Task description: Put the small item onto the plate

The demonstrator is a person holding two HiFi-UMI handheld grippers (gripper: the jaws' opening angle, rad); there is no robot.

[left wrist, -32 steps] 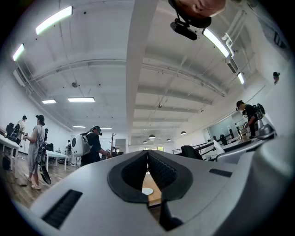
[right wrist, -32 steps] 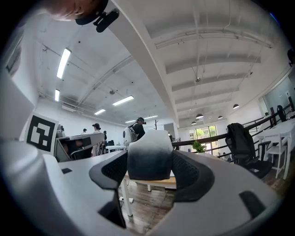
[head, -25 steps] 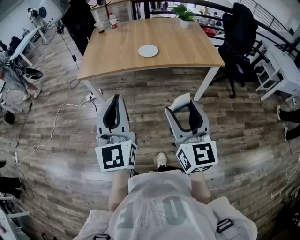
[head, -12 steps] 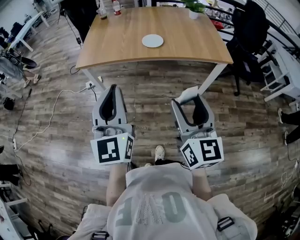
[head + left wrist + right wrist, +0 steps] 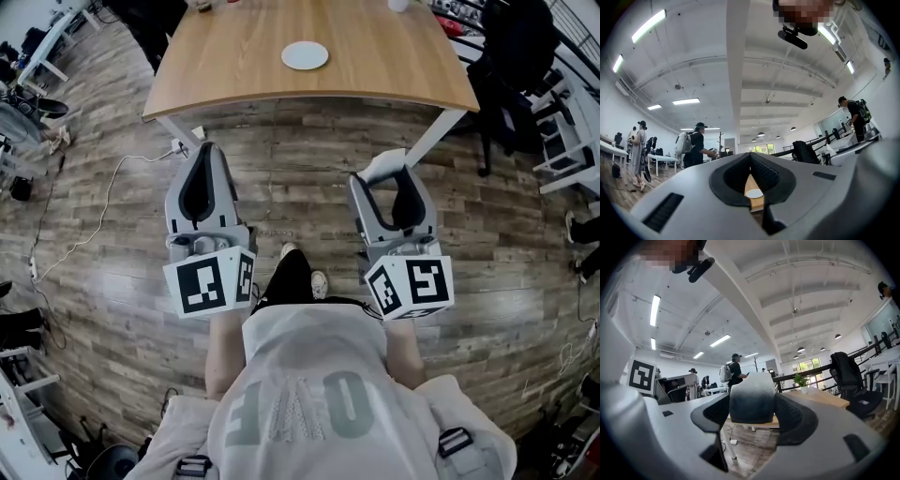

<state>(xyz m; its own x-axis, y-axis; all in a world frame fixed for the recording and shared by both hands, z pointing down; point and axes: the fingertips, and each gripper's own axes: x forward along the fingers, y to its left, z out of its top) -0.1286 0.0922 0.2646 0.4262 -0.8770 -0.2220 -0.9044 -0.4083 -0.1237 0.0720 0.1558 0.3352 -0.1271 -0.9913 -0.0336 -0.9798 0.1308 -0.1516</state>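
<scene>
One small item [image 5: 752, 401], clenched by right gripper's [image 5: 394, 181] fingers (left gripper's [image 5: 203, 152] clenched empty); one plate [image 5: 305, 55] on table [image 5: 375, 66].

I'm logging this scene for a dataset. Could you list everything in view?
table: one, light wood with white legs, ahead of the person
plate: one, white, on the table, nothing on it
potted plant: one, green in a white pot, on the table's far end
office chair: one, black, right of the table
cable: one, white, on the wood floor at left
bystanders: several, mostly dark clothes, far off in the room
small item: one, white fading to grey, between the right claw's jaws
left claw: grey, jaws together, empty, over the floor
right claw: grey, shut on the small item
marker cubes: two, black and white, behind the claws
shirt: white, the person's own
</scene>
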